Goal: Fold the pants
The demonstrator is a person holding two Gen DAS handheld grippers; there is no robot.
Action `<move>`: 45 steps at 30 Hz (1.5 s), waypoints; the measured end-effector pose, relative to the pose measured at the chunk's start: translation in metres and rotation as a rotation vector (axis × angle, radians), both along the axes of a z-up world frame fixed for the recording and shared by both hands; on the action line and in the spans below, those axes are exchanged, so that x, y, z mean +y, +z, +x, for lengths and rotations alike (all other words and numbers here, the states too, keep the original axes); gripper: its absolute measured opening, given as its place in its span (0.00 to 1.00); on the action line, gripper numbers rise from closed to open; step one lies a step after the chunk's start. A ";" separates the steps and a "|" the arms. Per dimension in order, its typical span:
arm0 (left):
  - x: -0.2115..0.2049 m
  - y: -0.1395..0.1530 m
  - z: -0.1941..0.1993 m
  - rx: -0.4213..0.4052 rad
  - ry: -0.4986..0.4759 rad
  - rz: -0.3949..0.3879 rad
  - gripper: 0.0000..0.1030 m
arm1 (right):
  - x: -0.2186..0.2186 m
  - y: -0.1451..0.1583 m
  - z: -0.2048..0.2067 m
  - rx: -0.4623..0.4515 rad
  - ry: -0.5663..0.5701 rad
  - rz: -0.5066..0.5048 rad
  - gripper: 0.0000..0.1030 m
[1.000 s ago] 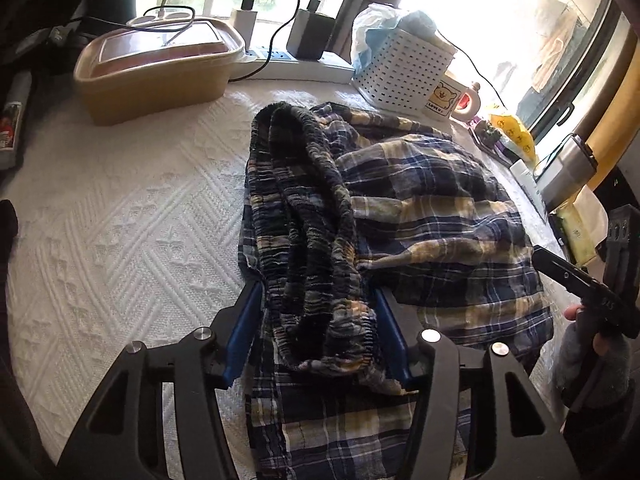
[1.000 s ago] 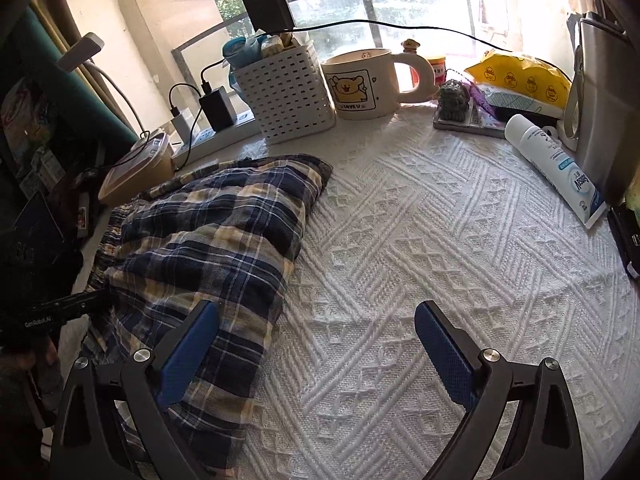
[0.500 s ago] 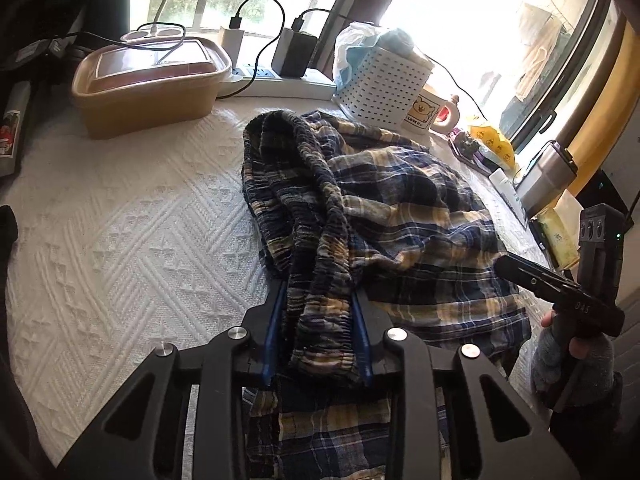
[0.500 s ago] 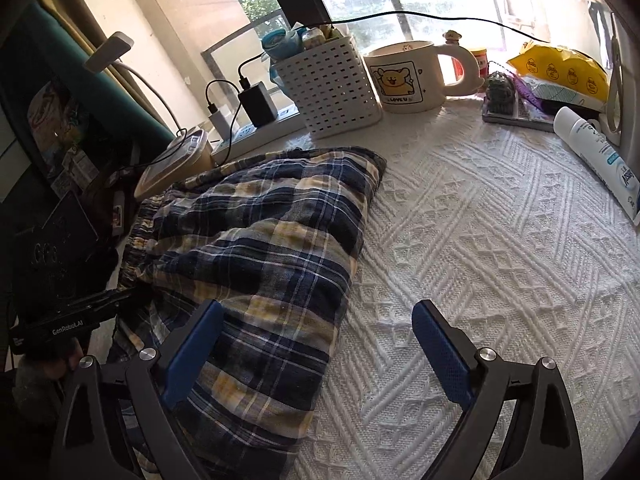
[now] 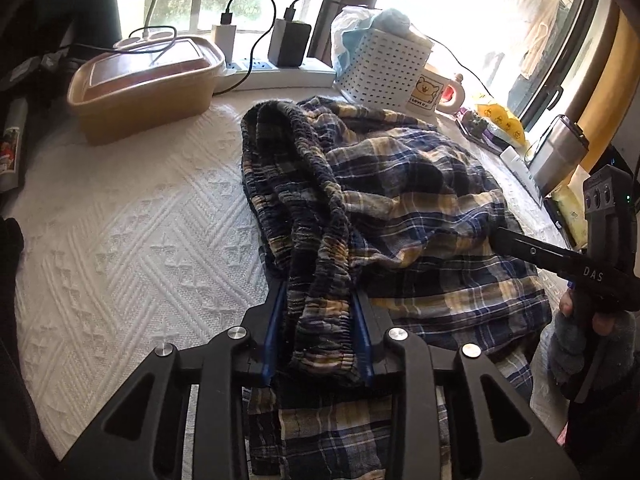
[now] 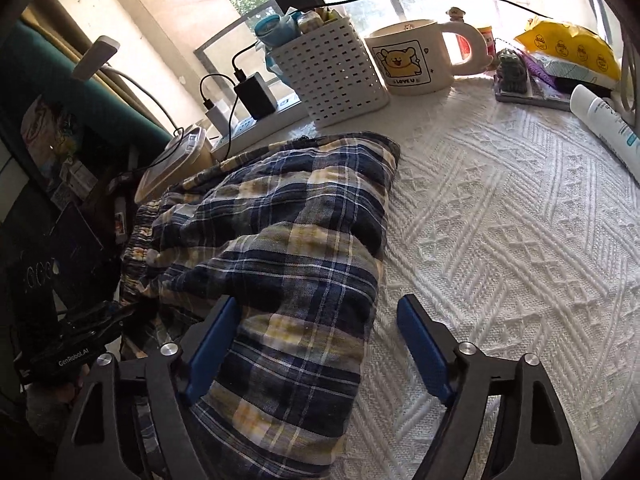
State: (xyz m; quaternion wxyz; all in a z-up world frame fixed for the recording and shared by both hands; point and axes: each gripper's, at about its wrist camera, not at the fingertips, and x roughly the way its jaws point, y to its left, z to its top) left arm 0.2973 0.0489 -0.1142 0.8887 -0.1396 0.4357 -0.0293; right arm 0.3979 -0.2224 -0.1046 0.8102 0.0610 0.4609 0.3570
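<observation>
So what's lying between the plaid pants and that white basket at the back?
In the right wrist view, only a bare strip of white tablecloth separates pants from basket.

White quilted table (image 6: 500, 240), cluttered.
Bearing pants (image 6: 288, 240), basket (image 6: 332, 76), mug (image 6: 416, 60), tub (image 5: 148, 92), tube (image 6: 604, 128).

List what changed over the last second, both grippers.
The left gripper closed from open onto the bunched elastic waistband of the plaid pants and now pinches it. The right gripper moved in so its open fingers straddle the pants' edge. The basket, mug and tablecloth stayed put.
</observation>
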 end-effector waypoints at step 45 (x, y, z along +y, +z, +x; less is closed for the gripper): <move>0.012 0.071 -0.063 -0.252 -0.036 -0.090 0.26 | 0.015 0.102 -0.068 -0.263 0.018 -0.008 0.11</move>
